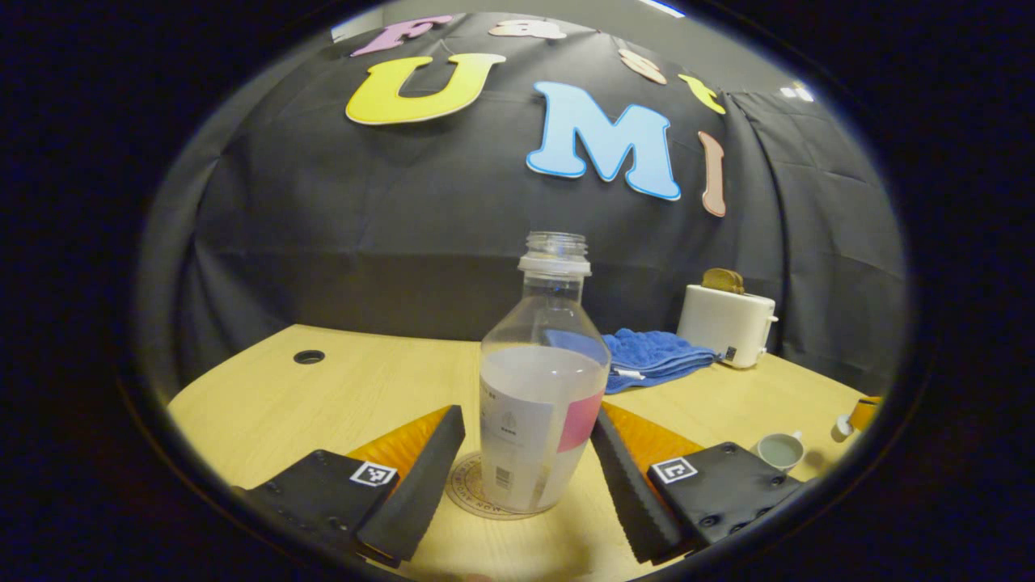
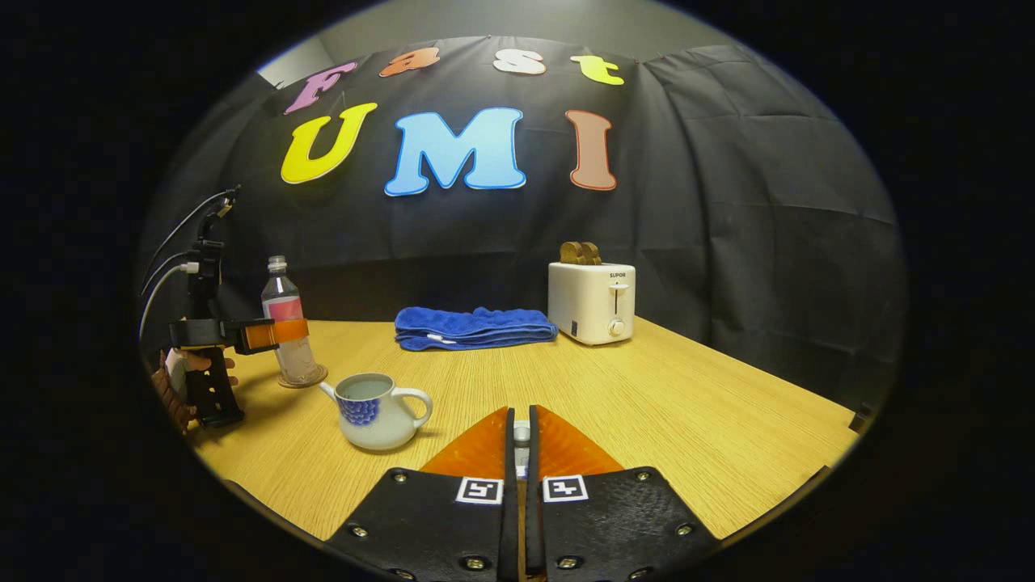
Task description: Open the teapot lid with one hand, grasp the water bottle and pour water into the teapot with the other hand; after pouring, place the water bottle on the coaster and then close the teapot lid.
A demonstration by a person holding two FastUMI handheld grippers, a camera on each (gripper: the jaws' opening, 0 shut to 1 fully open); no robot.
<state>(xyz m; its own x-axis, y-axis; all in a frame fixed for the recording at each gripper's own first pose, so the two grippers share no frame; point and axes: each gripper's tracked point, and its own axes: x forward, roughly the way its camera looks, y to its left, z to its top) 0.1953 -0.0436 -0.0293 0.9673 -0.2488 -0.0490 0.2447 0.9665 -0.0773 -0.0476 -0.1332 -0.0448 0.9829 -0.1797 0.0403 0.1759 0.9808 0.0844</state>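
In the left gripper view, the left gripper stands wide open, its fingers on either side of the water bottle without pressing it. The bottle stands upright on the round coaster, long axis vertical, its uncapped neck pointing to twelve o'clock, roughly half full. At three o'clock from it lies a folded blue towel, and past that a white toaster.

In the right gripper view, the right gripper is nearly closed on something small and pale between its fingers; what it is cannot be told. At ten o'clock from it the lidless teapot sits upright on the worktop, spout toward nine o'clock, handle toward three.
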